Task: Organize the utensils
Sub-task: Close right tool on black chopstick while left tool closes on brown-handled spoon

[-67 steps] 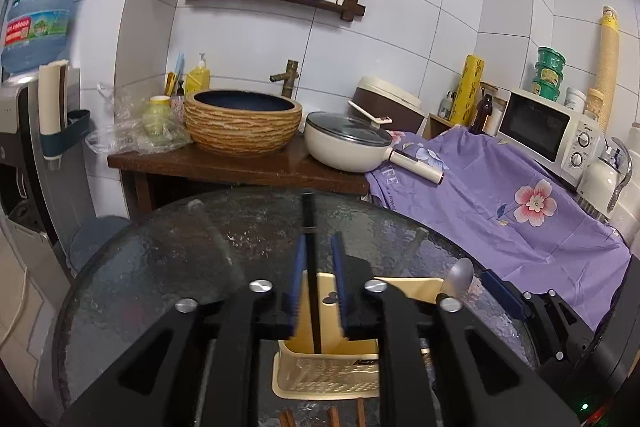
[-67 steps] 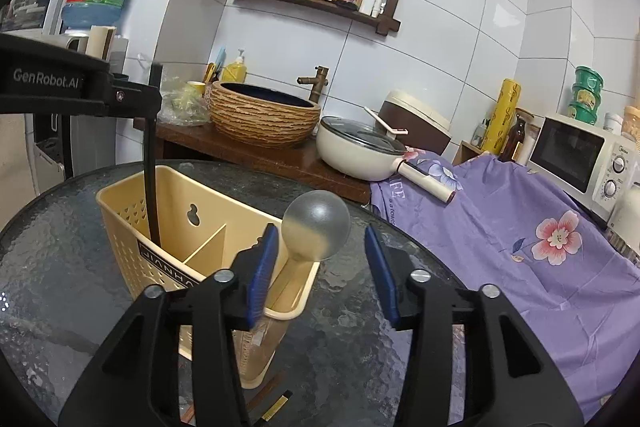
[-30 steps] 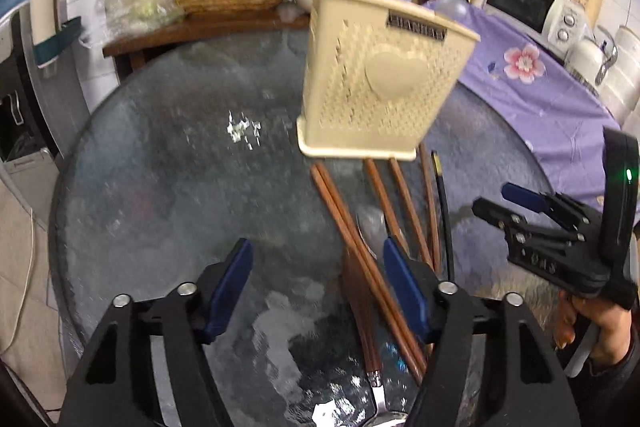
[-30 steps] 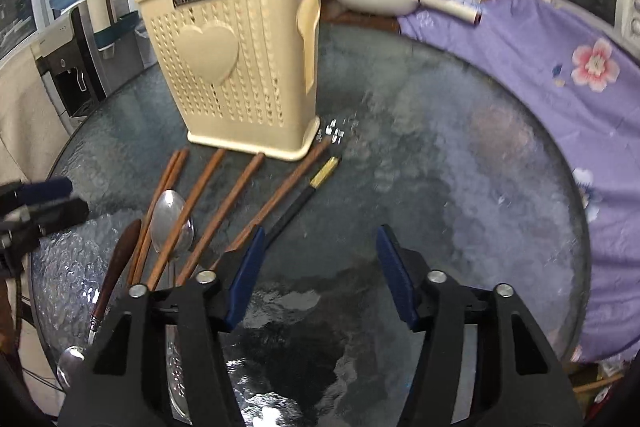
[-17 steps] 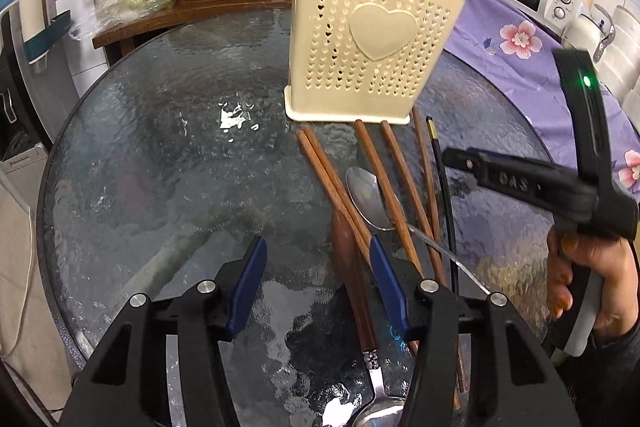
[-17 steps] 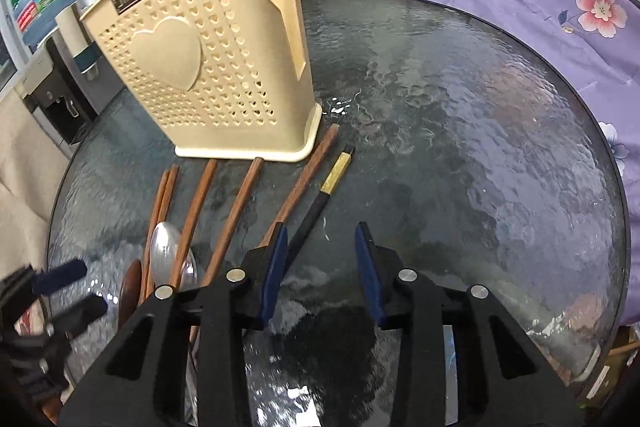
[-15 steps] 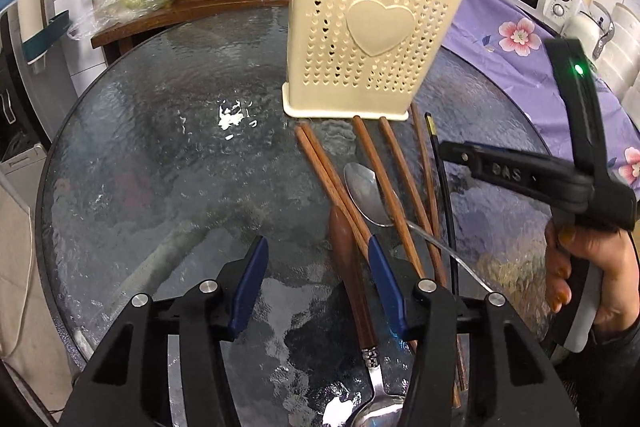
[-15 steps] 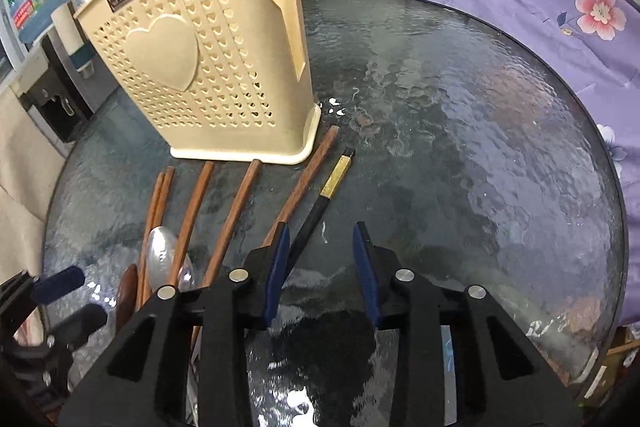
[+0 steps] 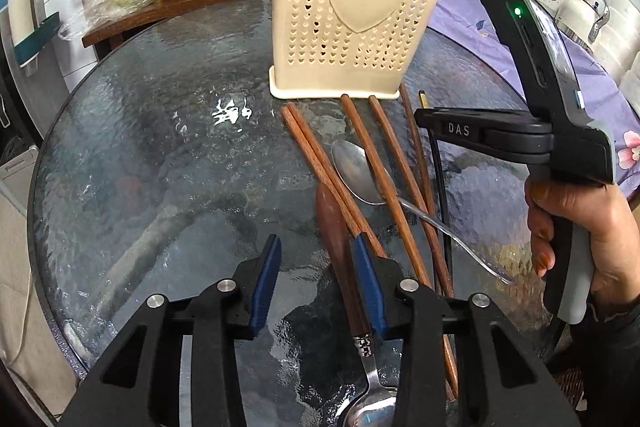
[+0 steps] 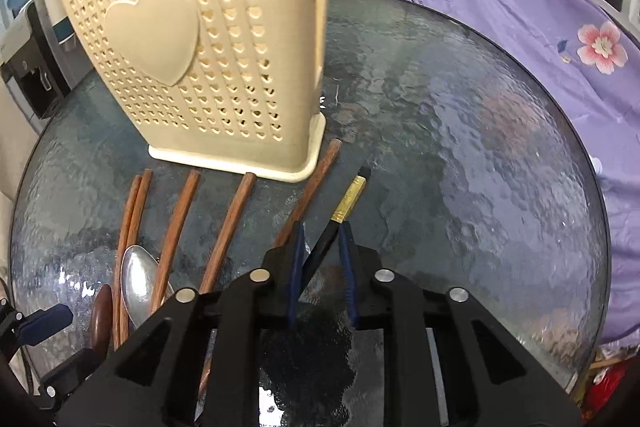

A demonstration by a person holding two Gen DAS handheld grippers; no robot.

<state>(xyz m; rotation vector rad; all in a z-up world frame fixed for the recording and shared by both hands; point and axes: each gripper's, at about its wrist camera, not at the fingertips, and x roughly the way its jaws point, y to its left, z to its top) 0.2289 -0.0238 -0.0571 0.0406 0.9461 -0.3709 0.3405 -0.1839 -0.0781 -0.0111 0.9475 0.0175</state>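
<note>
A round textured-glass table point(image 9: 152, 131) carries a cream utensil holder point(image 9: 352, 27) (upright) toward twelve o'clock. At its six o'clock lie wooden chopsticks point(image 9: 320, 155), a metal spoon point(image 9: 356, 171), a wooden-handled spoon point(image 9: 336, 239) and a black chopstick point(image 10: 340, 215)

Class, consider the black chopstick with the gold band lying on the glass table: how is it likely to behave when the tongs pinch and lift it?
The black chopstick looks thin and straight, so probably stiff and light. It lies on the glossy glass table, so it may well slide or roll before the grip settles. The right tongs, which have just been closing, straddle it away from its middle, so it will likely droop at the far end.
</note>
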